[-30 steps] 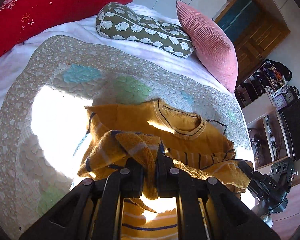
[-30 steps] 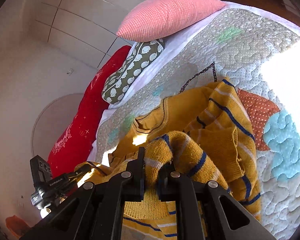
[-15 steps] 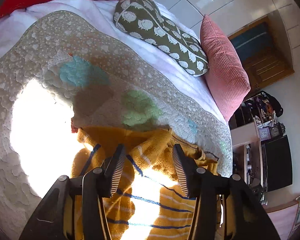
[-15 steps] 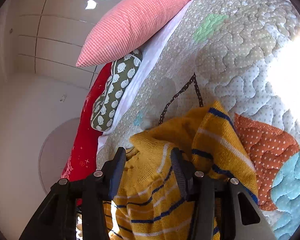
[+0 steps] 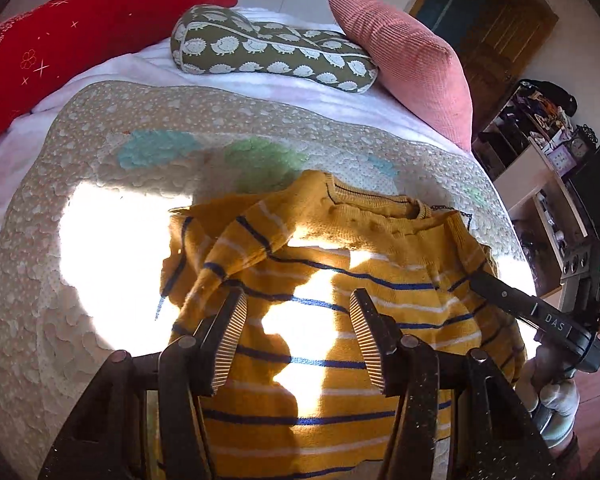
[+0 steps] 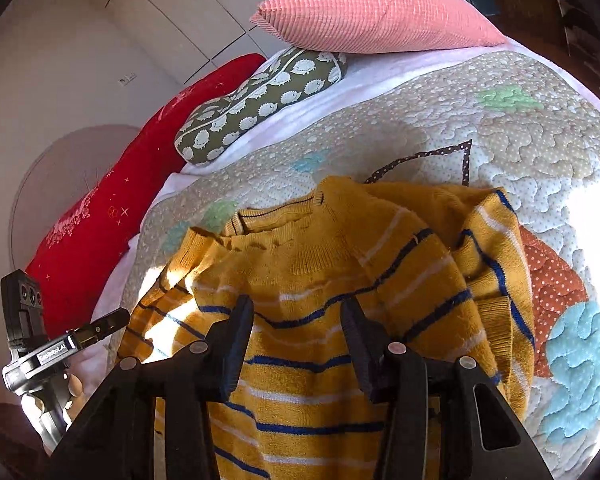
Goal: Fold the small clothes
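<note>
A mustard-yellow sweater (image 5: 380, 248) with blue and white stripes lies neck-away on a quilted mat (image 5: 100, 184). One sleeve (image 5: 240, 248) is laid over its front on the left; the other sleeve (image 6: 488, 248) is bunched along the right side. My left gripper (image 5: 297, 296) hovers over the sweater's left half. Its jaws are opening, and nothing is pinched between them. My right gripper (image 6: 297, 302) stands open above the sweater (image 6: 320, 264), its pads clear of the knit. Each gripper also shows at the edge of the other's view: right gripper (image 5: 500, 292), left gripper (image 6: 112, 320).
Behind the mat, on the white sheet, lie a red pillow (image 5: 60, 40), a green hedgehog-print cushion (image 5: 268, 52) and a pink cushion (image 5: 400, 56). Cluttered shelves (image 5: 540, 140) stand beyond the bed's right edge. Bright sun patches fall on the mat's left part.
Both grippers held bunched sweater fabric a second ago. They have let go, opened and drawn back. The sweater now lies flatter, with its sleeves turned in.
</note>
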{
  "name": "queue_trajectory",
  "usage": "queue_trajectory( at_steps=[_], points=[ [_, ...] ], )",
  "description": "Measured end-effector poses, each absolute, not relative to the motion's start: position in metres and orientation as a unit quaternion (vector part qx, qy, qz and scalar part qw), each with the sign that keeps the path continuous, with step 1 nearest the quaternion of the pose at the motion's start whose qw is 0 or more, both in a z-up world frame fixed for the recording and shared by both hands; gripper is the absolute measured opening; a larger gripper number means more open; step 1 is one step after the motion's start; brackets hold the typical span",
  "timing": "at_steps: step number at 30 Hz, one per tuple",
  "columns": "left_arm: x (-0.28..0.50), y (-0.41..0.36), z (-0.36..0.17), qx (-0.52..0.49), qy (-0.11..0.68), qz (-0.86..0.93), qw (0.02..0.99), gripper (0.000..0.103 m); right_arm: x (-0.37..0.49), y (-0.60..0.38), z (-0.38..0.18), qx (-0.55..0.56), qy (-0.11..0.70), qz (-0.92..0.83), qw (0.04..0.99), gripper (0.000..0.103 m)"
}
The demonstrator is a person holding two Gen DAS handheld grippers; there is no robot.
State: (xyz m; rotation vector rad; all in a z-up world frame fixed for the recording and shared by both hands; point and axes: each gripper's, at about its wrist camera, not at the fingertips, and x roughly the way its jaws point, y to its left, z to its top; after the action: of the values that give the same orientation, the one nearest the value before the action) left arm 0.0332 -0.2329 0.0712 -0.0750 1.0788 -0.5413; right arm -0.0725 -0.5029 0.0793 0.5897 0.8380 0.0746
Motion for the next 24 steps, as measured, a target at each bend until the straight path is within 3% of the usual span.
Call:
queue_trajectory(
  at_steps=[5, 6, 7, 9, 13, 19, 24],
  points=[
    [0.08, -0.252, 0.037, 0.037, 0.506, -0.167, 0.846, 0.053, -0.033, -0.493, 0.057, 0.194, 0.449, -0.011, 0.872, 0.044],
    [0.09, -0.246, 0.029, 0.033, 0.509, -0.15, 0.847, 0.049, -0.028, -0.498, 0.053, 0.181, 0.453, -0.034, 0.872, 0.04],
    [0.098, -0.239, 0.022, 0.024, 0.516, -0.139, 0.845, 0.038, -0.027, -0.51, 0.052, 0.186, 0.449, -0.055, 0.872, 0.032],
    [0.108, -0.22, 0.015, -0.012, 0.52, -0.128, 0.844, 0.026, -0.03, -0.538, 0.053, 0.226, 0.427, -0.09, 0.871, 0.029],
    [0.119, -0.186, 0.003, -0.123, 0.52, -0.159, 0.83, 0.026, -0.05, -0.589, 0.043, 0.342, 0.365, -0.108, 0.859, 0.018],
    [0.099, -0.189, -0.002, -0.123, 0.474, -0.169, 0.855, 0.026, -0.075, -0.616, 0.021, 0.451, 0.286, -0.058, 0.844, 0.017],
    [0.096, -0.174, 0.014, -0.154, 0.499, -0.176, 0.835, 0.027, -0.077, -0.634, 0.01, 0.51, 0.28, -0.002, 0.813, 0.017]
  ],
)
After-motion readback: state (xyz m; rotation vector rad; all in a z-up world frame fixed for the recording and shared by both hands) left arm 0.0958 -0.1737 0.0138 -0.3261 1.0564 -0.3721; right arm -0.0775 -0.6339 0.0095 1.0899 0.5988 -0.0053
